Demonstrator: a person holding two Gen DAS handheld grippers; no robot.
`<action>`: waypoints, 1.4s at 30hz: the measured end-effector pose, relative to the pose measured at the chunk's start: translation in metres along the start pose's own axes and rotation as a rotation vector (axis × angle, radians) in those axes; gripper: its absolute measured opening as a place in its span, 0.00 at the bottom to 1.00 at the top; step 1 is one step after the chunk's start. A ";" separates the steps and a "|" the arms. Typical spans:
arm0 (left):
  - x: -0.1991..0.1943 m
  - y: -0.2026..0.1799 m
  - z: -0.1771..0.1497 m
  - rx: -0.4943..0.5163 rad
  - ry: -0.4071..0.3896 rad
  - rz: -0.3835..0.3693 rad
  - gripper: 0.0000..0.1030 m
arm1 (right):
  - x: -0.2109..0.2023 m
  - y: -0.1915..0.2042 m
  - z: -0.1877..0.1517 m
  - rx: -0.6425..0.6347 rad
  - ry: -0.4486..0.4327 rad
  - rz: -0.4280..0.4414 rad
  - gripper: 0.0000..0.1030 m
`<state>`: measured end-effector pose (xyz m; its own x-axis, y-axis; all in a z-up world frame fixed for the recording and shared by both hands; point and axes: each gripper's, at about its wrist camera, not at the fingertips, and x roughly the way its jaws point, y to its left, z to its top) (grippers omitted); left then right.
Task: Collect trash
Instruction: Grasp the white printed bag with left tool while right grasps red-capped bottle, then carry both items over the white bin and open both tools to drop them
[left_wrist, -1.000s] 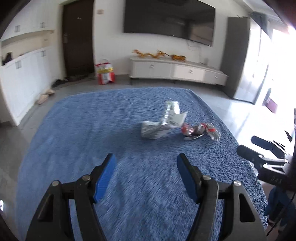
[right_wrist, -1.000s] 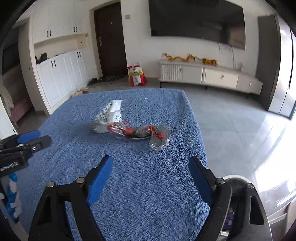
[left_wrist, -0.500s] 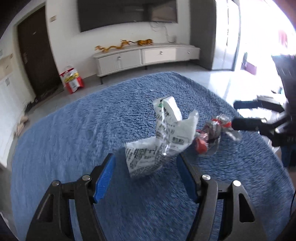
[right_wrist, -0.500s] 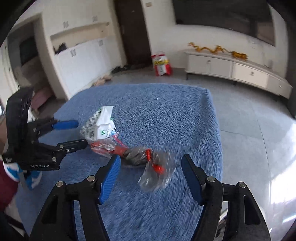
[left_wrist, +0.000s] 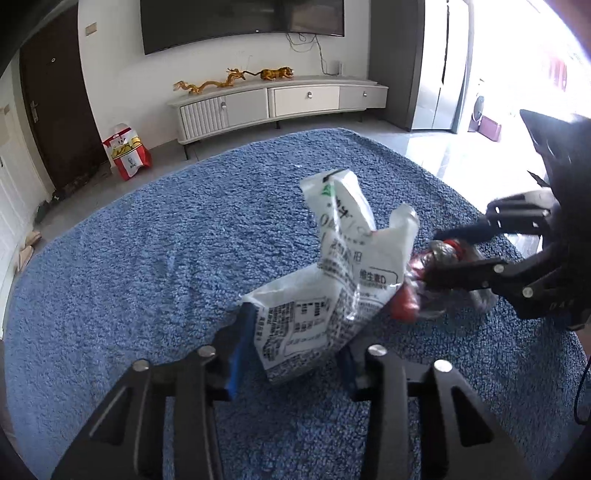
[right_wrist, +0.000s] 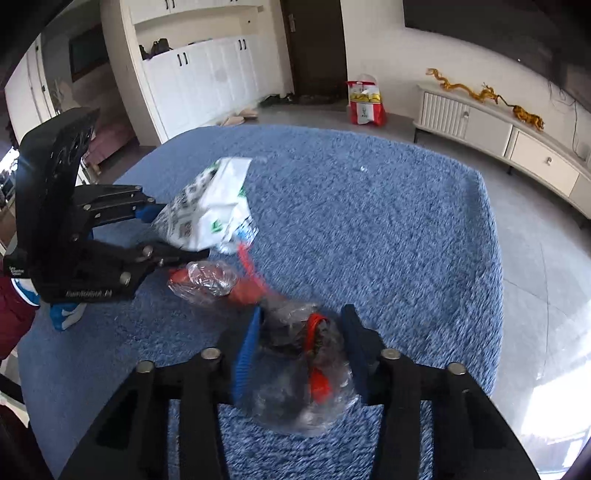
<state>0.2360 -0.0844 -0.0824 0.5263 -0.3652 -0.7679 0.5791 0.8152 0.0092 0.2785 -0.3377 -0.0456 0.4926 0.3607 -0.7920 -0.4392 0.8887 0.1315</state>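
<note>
Blue shag cover spans the whole work surface, with bare pile all around the two trash items near its right side. Its right edge drops to tile floor close beside the right gripper; far side has plenty of room. No bin in view, so collection looks barely begun: pickup stage only.

Left gripper is closing, white printed pouch between the pads and apparently pinched. Right gripper is closing on the clear wrapper with red bits. The wrapper's far end touches the pouch.
</note>
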 end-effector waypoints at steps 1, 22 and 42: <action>-0.002 0.000 -0.001 -0.007 -0.003 0.000 0.31 | -0.001 0.002 -0.003 0.000 0.000 -0.003 0.26; -0.161 -0.006 -0.070 -0.172 -0.149 0.108 0.25 | -0.116 0.055 -0.053 0.120 -0.183 -0.015 0.15; -0.169 -0.143 -0.009 0.017 -0.146 0.041 0.25 | -0.214 -0.050 -0.174 0.398 -0.313 -0.216 0.15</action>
<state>0.0585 -0.1354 0.0400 0.6336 -0.3942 -0.6657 0.5650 0.8235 0.0501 0.0640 -0.5091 0.0135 0.7665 0.1709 -0.6191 -0.0151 0.9685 0.2486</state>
